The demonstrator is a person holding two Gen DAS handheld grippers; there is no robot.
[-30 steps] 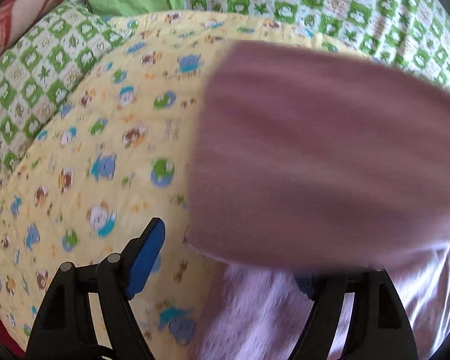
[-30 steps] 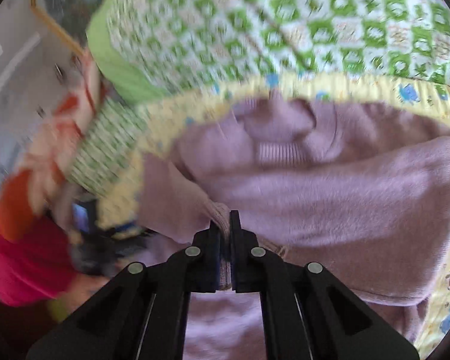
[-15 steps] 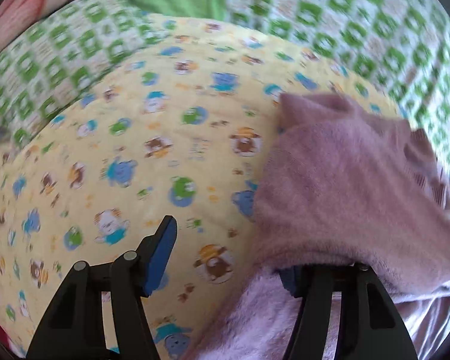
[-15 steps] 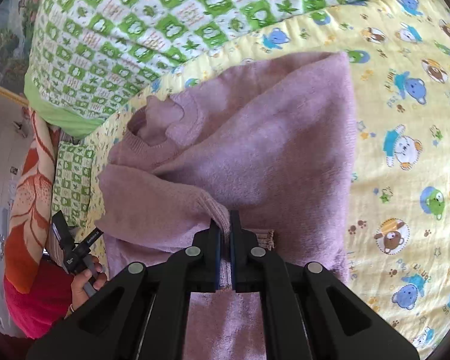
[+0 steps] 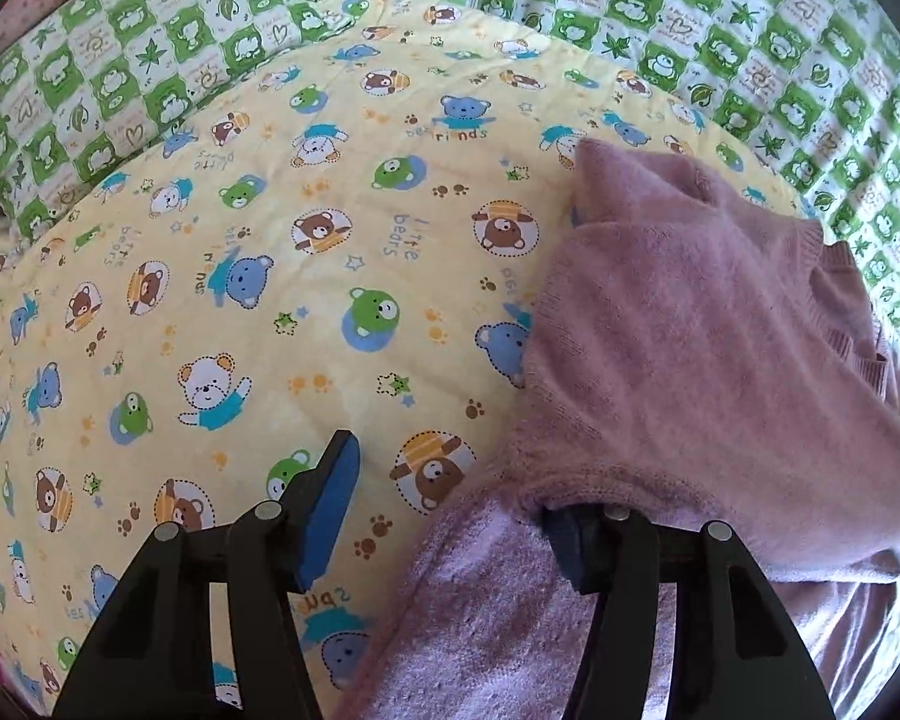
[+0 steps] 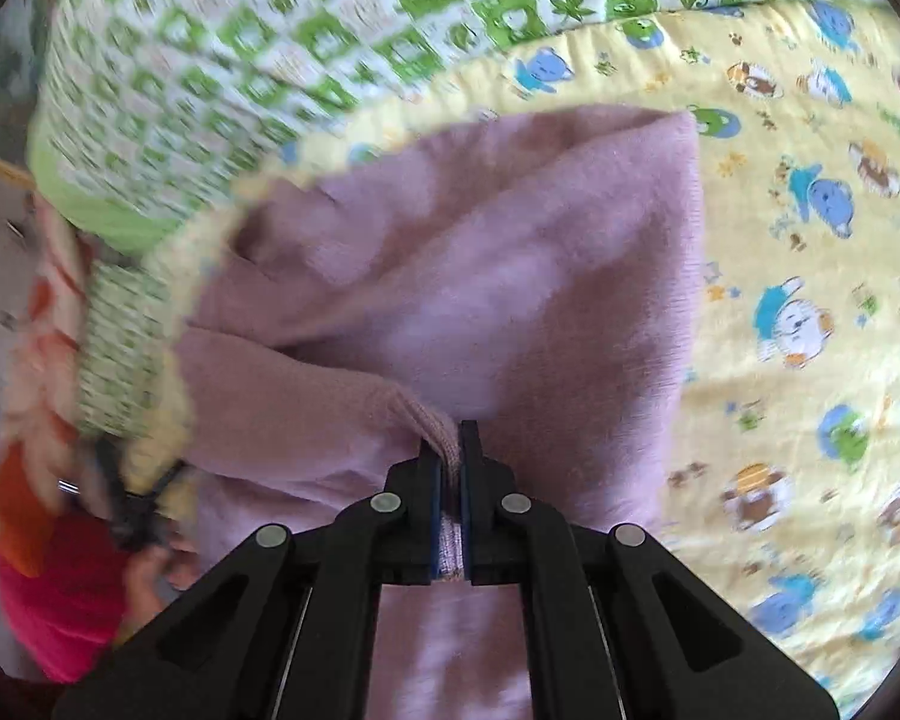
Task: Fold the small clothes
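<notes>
A small mauve knit sweater (image 5: 702,324) lies partly folded on a yellow bear-print quilt (image 5: 270,276). In the left wrist view my left gripper (image 5: 450,516) is open; its left finger stands over bare quilt, and its right finger is tucked under the sweater's folded edge. In the right wrist view my right gripper (image 6: 450,450) is shut on a ribbed cuff of the sweater (image 6: 510,276), with the garment spread ahead of it. The sweater's neckline shows at the right of the left wrist view.
A green-and-white checked blanket (image 5: 750,30) borders the quilt at the back in both views. In the right wrist view, the other hand and red-orange fabric (image 6: 60,570) sit at the left edge. Bare yellow quilt (image 6: 810,330) extends right of the sweater.
The lifted sweater flap has come down onto the quilt. My left gripper stayed open. My right gripper kept its hold on the cuff and swung the view sideways.
</notes>
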